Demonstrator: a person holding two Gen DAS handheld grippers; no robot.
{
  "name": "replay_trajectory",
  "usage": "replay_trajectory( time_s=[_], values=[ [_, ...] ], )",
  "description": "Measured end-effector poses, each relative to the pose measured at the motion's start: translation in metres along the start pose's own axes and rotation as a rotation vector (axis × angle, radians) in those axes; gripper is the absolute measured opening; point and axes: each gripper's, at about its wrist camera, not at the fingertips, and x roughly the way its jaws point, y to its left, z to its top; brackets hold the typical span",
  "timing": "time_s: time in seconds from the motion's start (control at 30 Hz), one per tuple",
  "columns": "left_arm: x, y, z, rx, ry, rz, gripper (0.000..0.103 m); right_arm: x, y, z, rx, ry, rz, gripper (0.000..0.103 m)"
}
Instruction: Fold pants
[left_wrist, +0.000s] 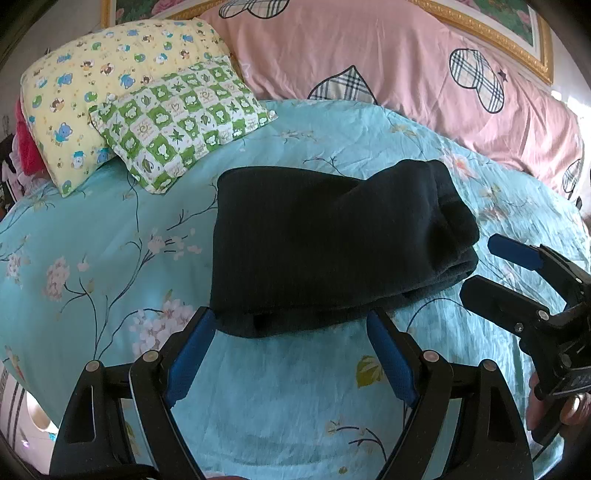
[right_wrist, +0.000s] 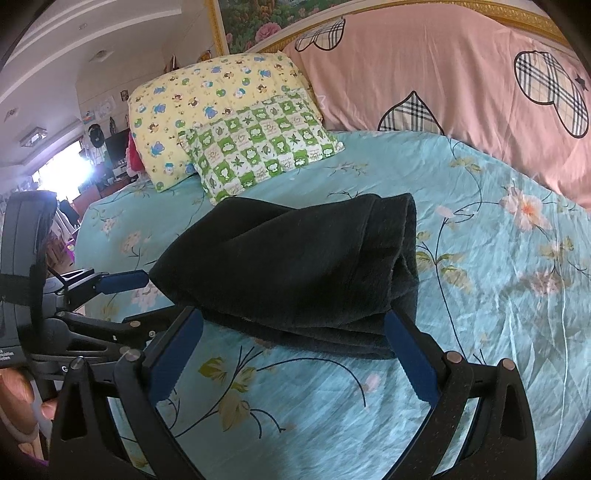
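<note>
- Dark pants (left_wrist: 332, 243), folded into a thick, squarish bundle, lying on the turquoise floral bedsheet (left_wrist: 110, 229) near the middle of the bed.
- Stacked layers showing along the bundle's right edge in the left wrist view; rounded fold at its far right corner.
- Left gripper (left_wrist: 291, 332) spread wide, blue pads either side of the bundle's near edge, nothing between them.
- Left finger's tip right at the bundle's near-left corner; touching or just short of it, hard to say from this angle.
- Right gripper (right_wrist: 293, 332) likewise spread wide and holding nothing, its tips just at the near edge of the pants (right_wrist: 295, 266).
- Right gripper (left_wrist: 524, 277) also seen from the left wrist camera, to the right of the bundle, blue pad apart from the cloth.
- Left gripper (right_wrist: 122, 291) seen from the right wrist camera at the bundle's left side, one blue-padded finger pointing at the cloth.
- Green checked pillow (left_wrist: 181, 125) beyond the bundle, leaning against a yellow cartoon-print pillow (left_wrist: 92, 81).
- Pink quilt (left_wrist: 369, 55) with plaid hearts along the far and right side of the bed.
- Gold-framed picture (right_wrist: 251, 18) on the wall behind.
</note>
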Motion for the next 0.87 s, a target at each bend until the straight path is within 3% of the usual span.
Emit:
replay_trajectory(
  time_s=[0.87],
  values=[
    [-0.008, -0.001, 0.016, -0.01, -0.027, 0.022, 0.085, -0.007, -0.008, 0.011, 0.017, -0.014, -0.02, 0.099]
  ],
)
